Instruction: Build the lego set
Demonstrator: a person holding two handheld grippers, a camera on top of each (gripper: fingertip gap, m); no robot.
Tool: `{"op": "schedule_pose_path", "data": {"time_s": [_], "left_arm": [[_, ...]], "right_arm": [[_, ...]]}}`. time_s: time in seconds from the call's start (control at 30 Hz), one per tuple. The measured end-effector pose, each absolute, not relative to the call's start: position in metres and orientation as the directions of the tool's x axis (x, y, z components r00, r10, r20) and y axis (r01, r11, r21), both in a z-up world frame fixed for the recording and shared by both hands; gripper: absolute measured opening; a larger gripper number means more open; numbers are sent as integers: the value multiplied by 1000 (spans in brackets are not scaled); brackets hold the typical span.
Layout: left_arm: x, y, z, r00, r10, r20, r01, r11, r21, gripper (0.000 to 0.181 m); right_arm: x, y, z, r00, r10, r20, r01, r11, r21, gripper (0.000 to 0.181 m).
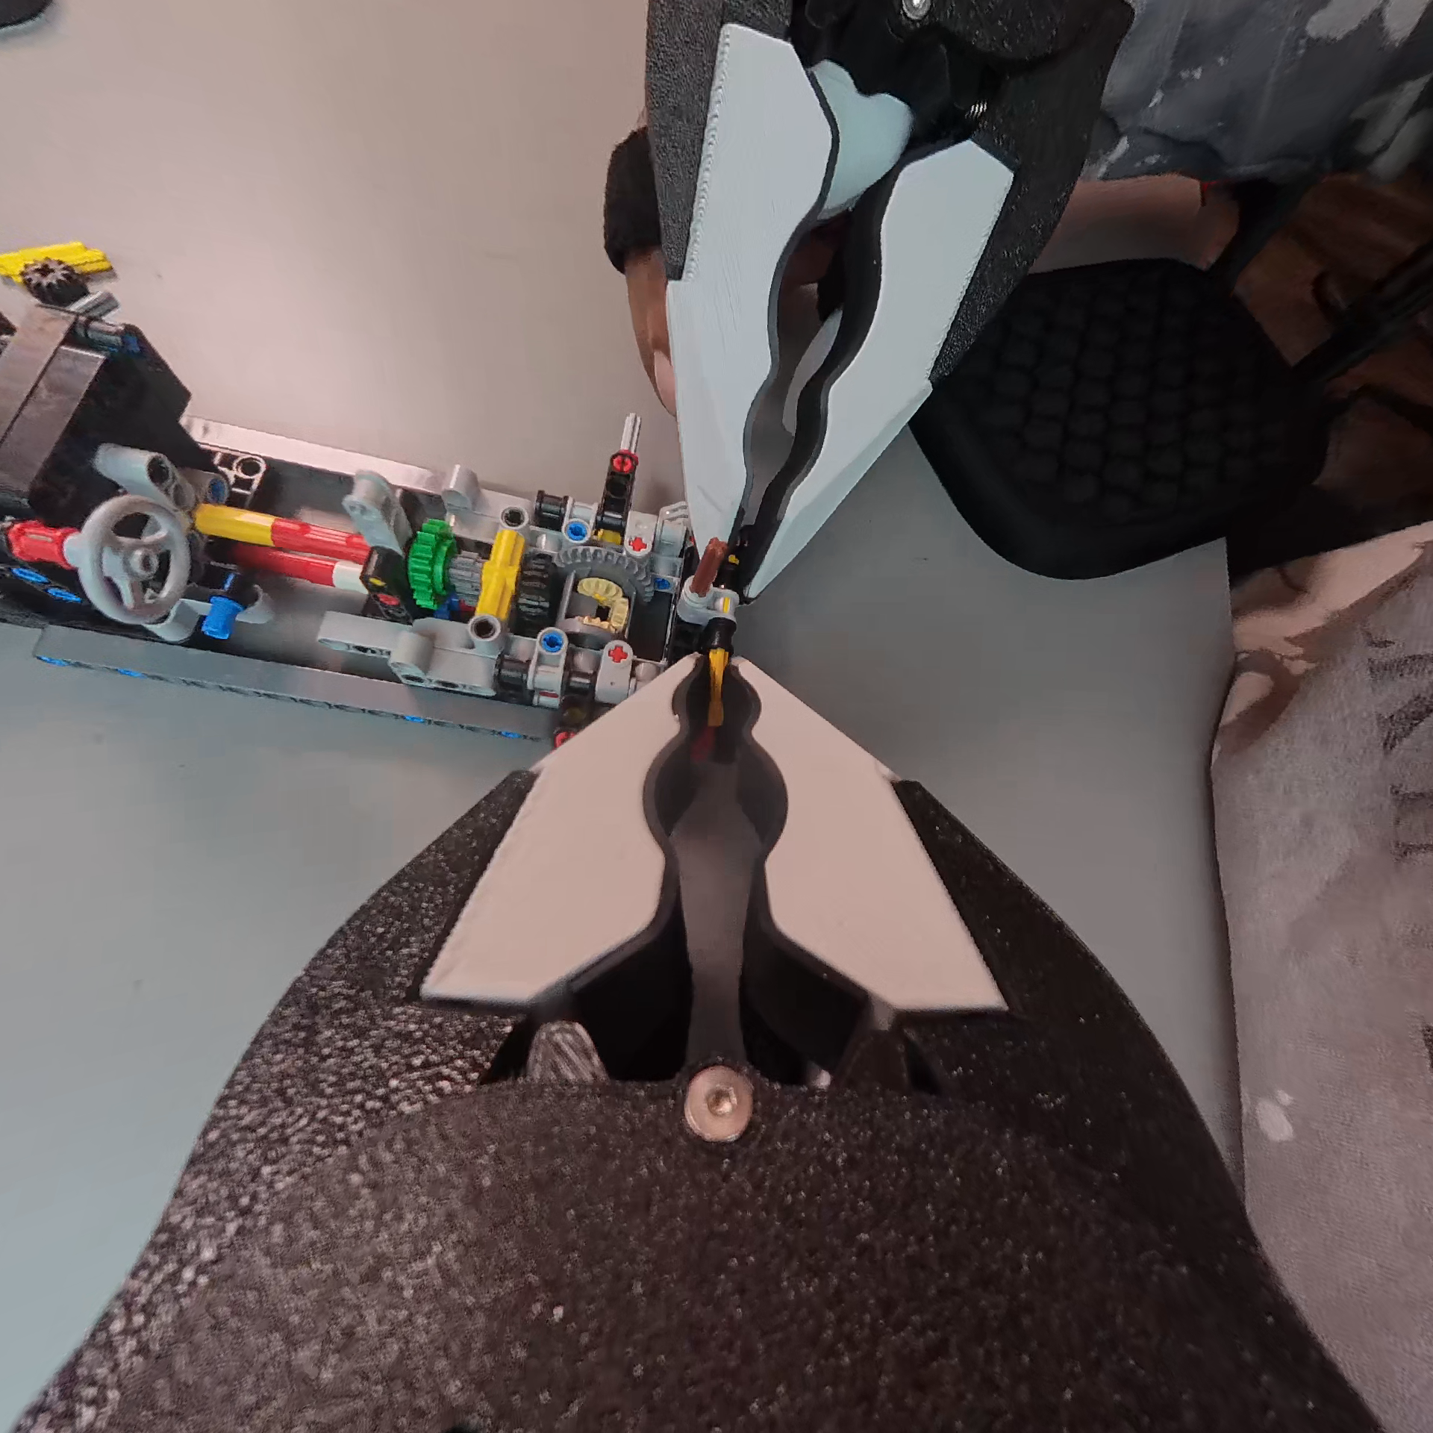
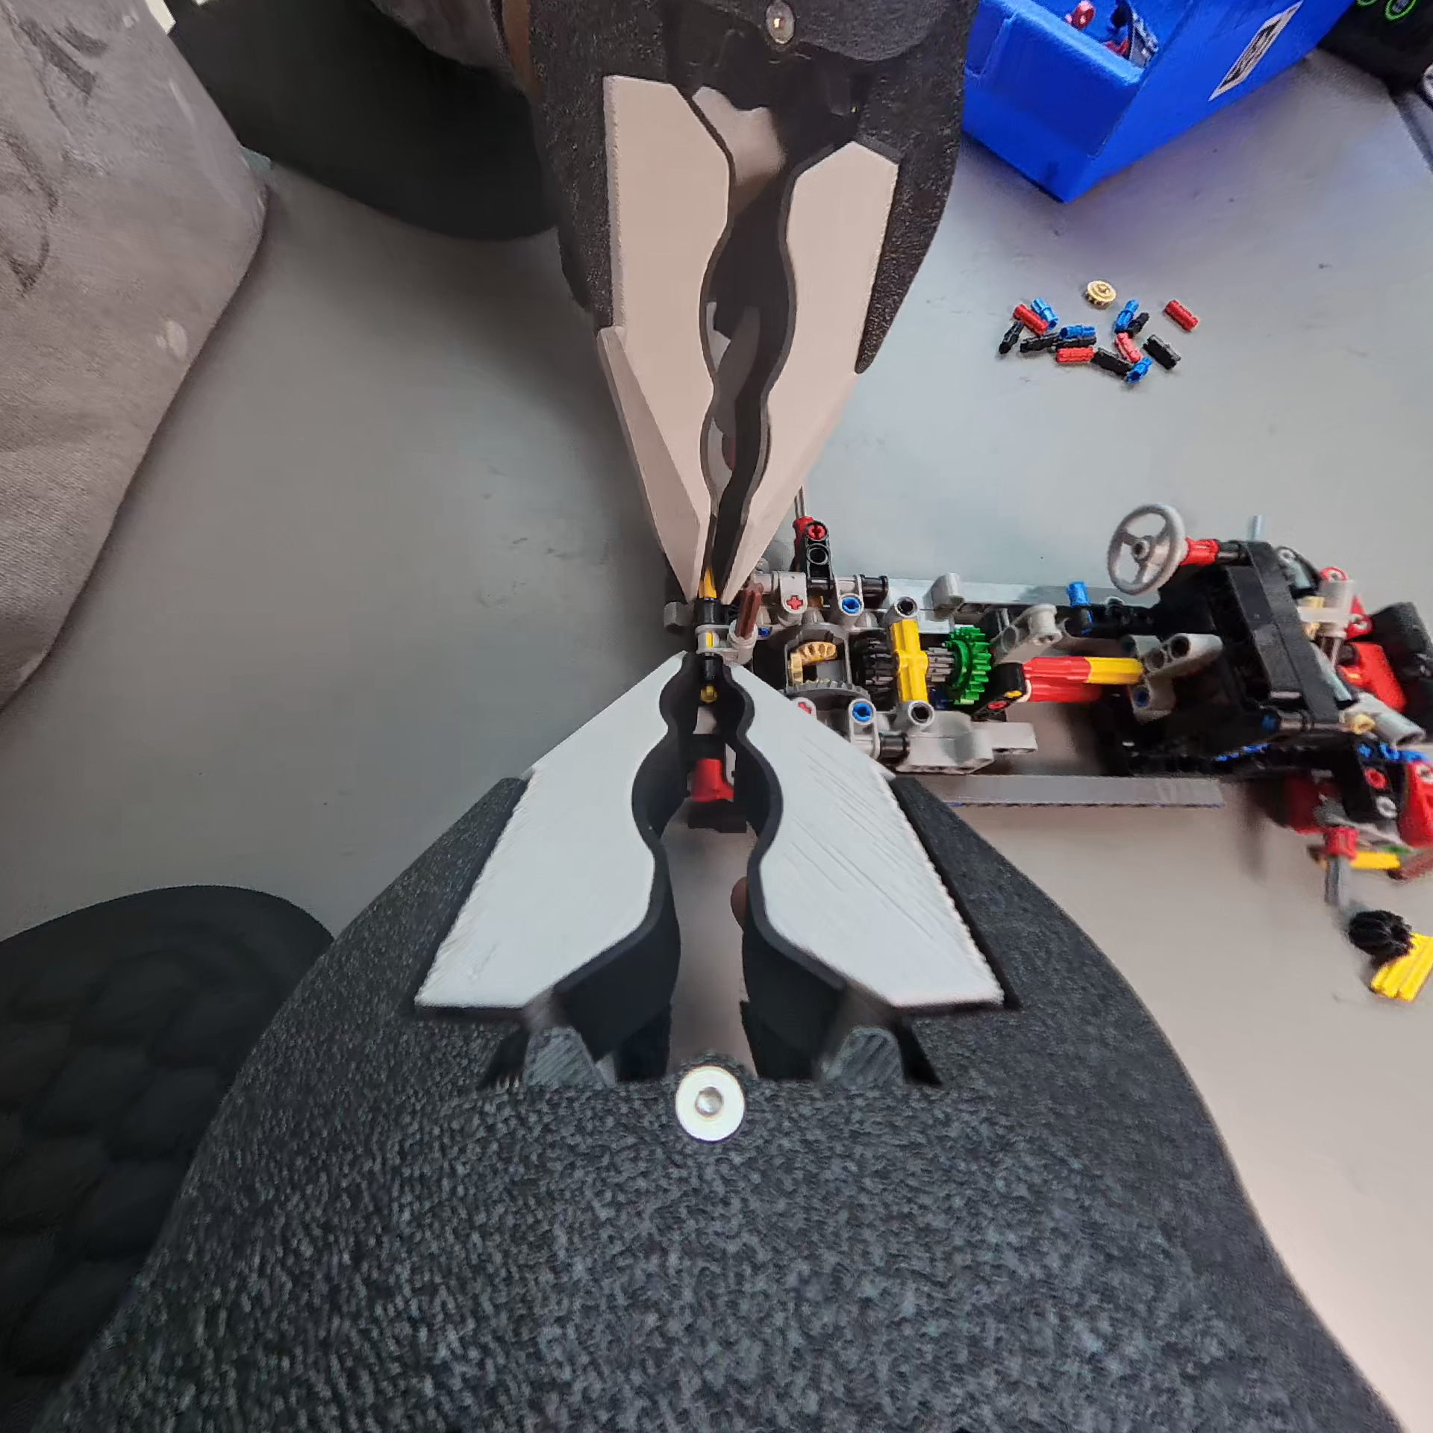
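A long Lego chassis [image 1: 481,589] with a green gear, yellow and red axles and a grey steering wheel [image 1: 136,558] lies on the grey table; it also shows in the right wrist view [image 2: 969,675]. At its near end is a small axle assembly [image 1: 713,601] with a grey connector, a brown pin and a yellow axle, also seen in the right wrist view [image 2: 721,632]. My left gripper [image 1: 713,663] is shut on its yellow end. My right gripper [image 2: 704,665] is shut on its opposite black end from the other side. The two grippers' tips nearly meet.
A blue bin [image 2: 1124,101] stands at the back, with several loose red, blue and black pins [image 2: 1101,333] on the table. Yellow pieces and a black gear [image 2: 1396,961] lie beyond the chassis. A black chair seat [image 1: 1109,419] and grey cloth [image 1: 1334,853] border the table edge. The grippers are tip to tip, or close to it. The black gear [image 2: 1396,961] is about equally far from each gripper, around 20 centimetres. Seen from the left wrist view [image 1: 61,263] as well.
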State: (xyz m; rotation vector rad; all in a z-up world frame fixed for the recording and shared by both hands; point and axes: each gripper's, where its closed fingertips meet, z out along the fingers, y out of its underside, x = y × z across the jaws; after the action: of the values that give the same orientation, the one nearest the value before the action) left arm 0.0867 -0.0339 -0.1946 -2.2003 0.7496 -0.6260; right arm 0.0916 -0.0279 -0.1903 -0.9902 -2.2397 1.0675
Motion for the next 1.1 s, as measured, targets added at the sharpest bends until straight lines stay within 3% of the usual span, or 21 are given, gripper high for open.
{"op": "schedule_pose_path", "data": {"time_s": [0.03, 0.3, 0.53, 0.7, 0.87, 1.1], "left_arm": [[87, -33, -195, 701, -682, 207, -338, -574, -746, 0], [93, -33, -195, 555, -817, 159, -499, -479, -722, 0], [91, -37, -196, 537, -825, 178, -504, -483, -716, 0], [89, -48, -196, 525, -846, 97, -540, -419, -730, 17], [72, -48, -195, 571, -819, 45, -537, -415, -735, 17], [70, -52, -194, 648, -752, 118, -416, -480, -772, 0]], "right_arm": [[92, -28, -190, -636, 766, 98, 405, 439, -802, 0], [97, -30, -189, -634, 769, 80, 402, 417, -815, 0], [100, -33, -190, -621, 780, 74, 396, 394, -829, 0], [98, -37, -189, -627, 773, 94, 375, 405, -834, 0], [97, -39, -189, -636, 766, 95, 367, 408, -836, 0], [95, -40, -189, -627, 773, 98, 362, 400, -842, 0]]}}
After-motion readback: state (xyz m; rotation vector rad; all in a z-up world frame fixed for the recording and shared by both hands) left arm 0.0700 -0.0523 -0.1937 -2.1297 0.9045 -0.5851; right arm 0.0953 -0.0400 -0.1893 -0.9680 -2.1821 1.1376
